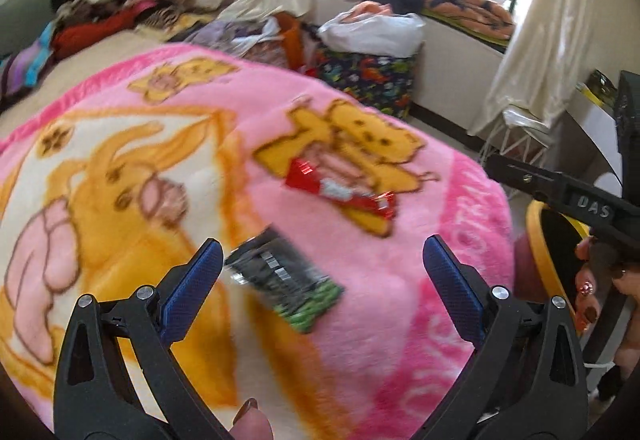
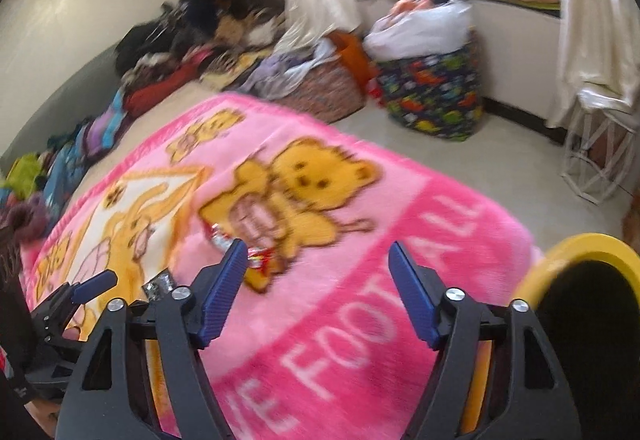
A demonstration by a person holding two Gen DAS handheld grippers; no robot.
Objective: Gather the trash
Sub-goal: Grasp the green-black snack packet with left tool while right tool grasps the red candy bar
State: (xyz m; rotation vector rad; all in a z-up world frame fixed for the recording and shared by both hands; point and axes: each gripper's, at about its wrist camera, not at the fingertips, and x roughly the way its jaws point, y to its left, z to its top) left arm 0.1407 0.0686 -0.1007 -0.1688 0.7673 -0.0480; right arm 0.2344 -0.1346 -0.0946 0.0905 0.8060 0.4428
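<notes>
Two wrappers lie on pink blanket: black-and-green wrapper nearer, red wrapper just beyond, on bear print. Left gripper hangs above black wrapper, jaws apart, nothing between pads; likely lining up for pick. Right gripper jaws apart too, empty, angled down at blanket with red wrapper just off its left finger. Yellow-rimmed bin sits beside bed corner (handy drop spot, probably placed for that). Both views motion-blurred.
</notes>
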